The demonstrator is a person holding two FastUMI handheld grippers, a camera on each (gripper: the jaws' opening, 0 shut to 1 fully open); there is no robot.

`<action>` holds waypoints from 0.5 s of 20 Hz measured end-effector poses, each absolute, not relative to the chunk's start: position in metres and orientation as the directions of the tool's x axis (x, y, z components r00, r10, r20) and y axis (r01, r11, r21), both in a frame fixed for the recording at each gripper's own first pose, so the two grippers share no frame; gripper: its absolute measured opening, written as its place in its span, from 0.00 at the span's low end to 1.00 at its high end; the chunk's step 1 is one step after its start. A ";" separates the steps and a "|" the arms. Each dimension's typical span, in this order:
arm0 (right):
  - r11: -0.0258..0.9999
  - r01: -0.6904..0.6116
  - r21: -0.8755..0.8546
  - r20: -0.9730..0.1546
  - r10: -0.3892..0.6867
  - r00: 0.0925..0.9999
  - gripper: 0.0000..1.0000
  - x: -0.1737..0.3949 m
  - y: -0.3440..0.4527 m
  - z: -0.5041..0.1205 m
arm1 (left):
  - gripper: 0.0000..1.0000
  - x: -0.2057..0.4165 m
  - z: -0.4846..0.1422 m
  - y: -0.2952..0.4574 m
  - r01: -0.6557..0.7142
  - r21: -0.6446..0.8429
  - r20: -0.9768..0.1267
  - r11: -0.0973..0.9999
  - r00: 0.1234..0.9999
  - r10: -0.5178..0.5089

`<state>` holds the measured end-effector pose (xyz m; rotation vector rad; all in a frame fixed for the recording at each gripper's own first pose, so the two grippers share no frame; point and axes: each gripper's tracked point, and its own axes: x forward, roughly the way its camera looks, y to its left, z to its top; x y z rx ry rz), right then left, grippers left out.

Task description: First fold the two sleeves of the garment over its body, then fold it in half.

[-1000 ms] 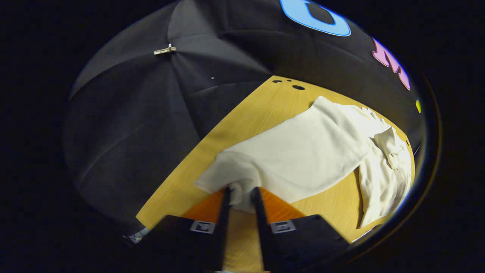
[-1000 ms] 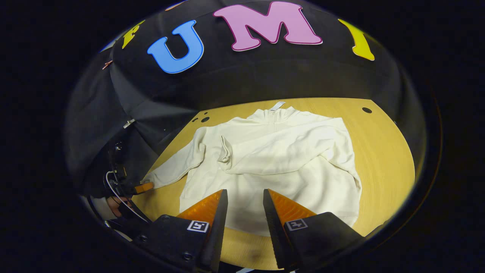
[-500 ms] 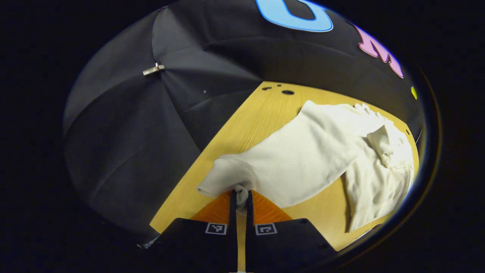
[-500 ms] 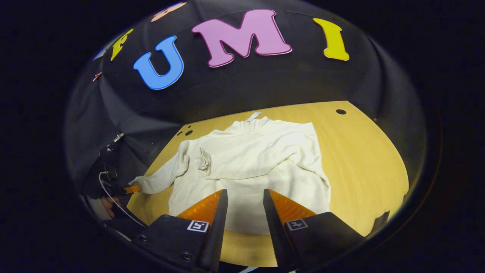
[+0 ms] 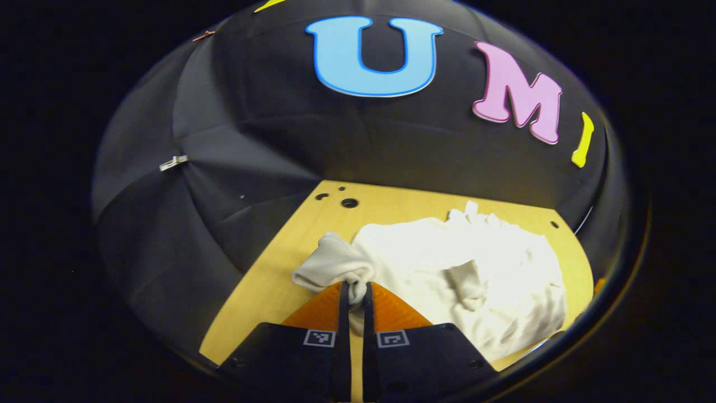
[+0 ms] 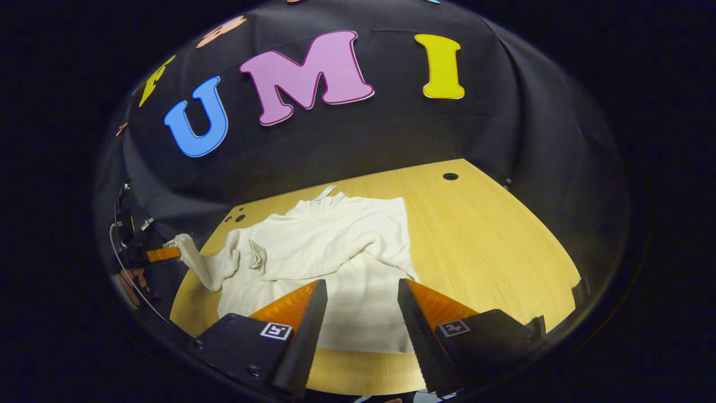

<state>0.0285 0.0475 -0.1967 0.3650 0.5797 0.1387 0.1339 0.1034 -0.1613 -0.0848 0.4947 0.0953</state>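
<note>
The left gripper is clamped on the bunched cuff of the cream garment's sleeve, lifted off the wooden table, while the right gripper, jaws apart, hovers over the hem, its near edge hidden.

The cuff vanishes between the left gripper's fingers; the garment's hem is cut off at four o'clock.

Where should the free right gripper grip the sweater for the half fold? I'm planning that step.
Probably the hem of the sweater, approached from the near table edge: it lies flat and straight just beyond the open right gripper.
</note>
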 end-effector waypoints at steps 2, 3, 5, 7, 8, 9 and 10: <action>0.926 0.012 0.377 -0.517 0.200 0.832 0.82 0.033 0.032 -0.196 | 0.13 0.146 -0.156 0.071 -0.027 -0.016 -0.473 1.000 0.881 0.016; 0.924 0.028 0.382 -0.516 0.188 0.835 0.82 0.035 0.026 -0.194 | 0.10 0.150 -0.153 0.056 0.015 0.012 -0.476 1.000 0.880 -0.007; 0.926 0.051 0.374 -0.517 0.162 0.841 0.83 0.032 0.011 -0.197 | 0.13 0.164 -0.141 0.025 0.062 0.019 -0.447 0.998 0.893 -0.047; 0.932 0.061 0.357 -0.519 0.143 0.843 0.83 0.029 0.001 -0.200 | 0.13 0.168 -0.140 -0.006 0.084 -0.011 -0.435 0.996 0.897 -0.081; 0.931 0.064 0.361 -0.512 0.140 0.847 0.83 0.030 -0.005 -0.200 | 0.13 0.168 -0.141 -0.021 0.096 -0.023 -0.438 0.995 0.894 -0.097; 0.928 0.066 0.367 -0.507 0.140 0.851 0.83 0.031 -0.010 -0.199 | 0.13 0.168 -0.142 -0.033 0.102 -0.029 -0.433 0.994 0.895 -0.104; 0.927 0.066 0.370 -0.502 0.140 0.854 0.83 0.032 -0.014 -0.200 | 0.12 0.168 -0.143 -0.045 0.108 -0.031 -0.431 0.994 0.895 -0.111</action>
